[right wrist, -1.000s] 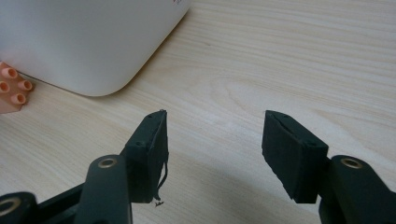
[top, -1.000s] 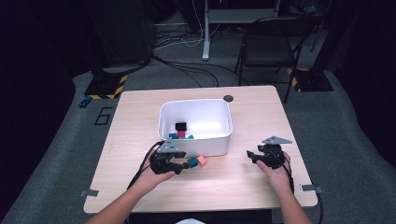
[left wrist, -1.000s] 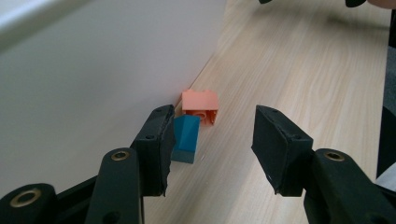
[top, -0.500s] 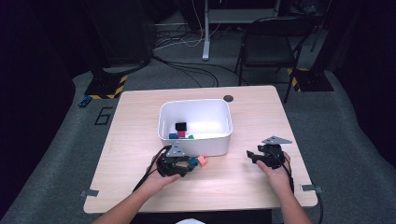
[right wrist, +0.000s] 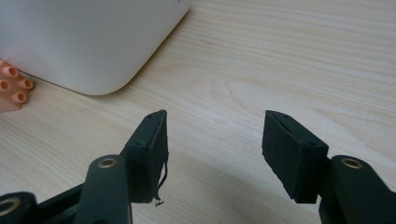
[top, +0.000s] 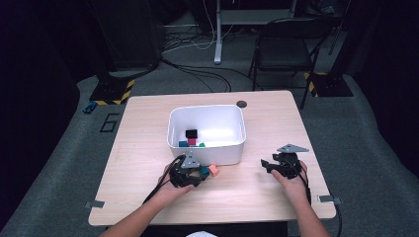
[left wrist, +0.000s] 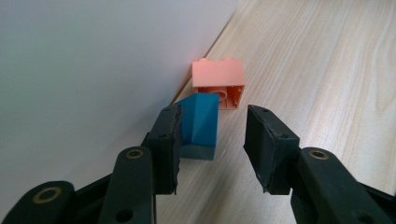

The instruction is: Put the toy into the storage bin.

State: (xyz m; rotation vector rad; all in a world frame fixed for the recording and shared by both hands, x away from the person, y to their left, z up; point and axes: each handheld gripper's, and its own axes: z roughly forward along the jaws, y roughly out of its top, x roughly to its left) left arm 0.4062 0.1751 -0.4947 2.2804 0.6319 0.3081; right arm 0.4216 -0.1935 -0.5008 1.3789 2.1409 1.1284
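1. blocks by the bin: blue block point(left wrist: 200, 122) sits on the surface point(top: 148, 148), just beside the white bin's point(top: 207, 154) near wall, w/ a salmon block point(left wrist: 219, 86) touching it right behind.
2. left gripper point(left wrist: 212, 140) low at the surface, fingers apart, nothing clamped. blue block lies straight ahead, partly between the finger tips, hugging the left finger point(left wrist: 167, 144); gap remains to the right one.
3. block's long axis: can't tell from here.
4. left hand is clearly the nearer one. right gripper point(right wrist: 215, 154) rests well apart to the right, fingers wide apart, empty, over bare wood.
5. in the way, i'd judge: bin wall tight on one side leaves little room for that finger; salmon block may get nudged on closing.
6. a few more blocks point(top: 191, 140) lie inside the bin.
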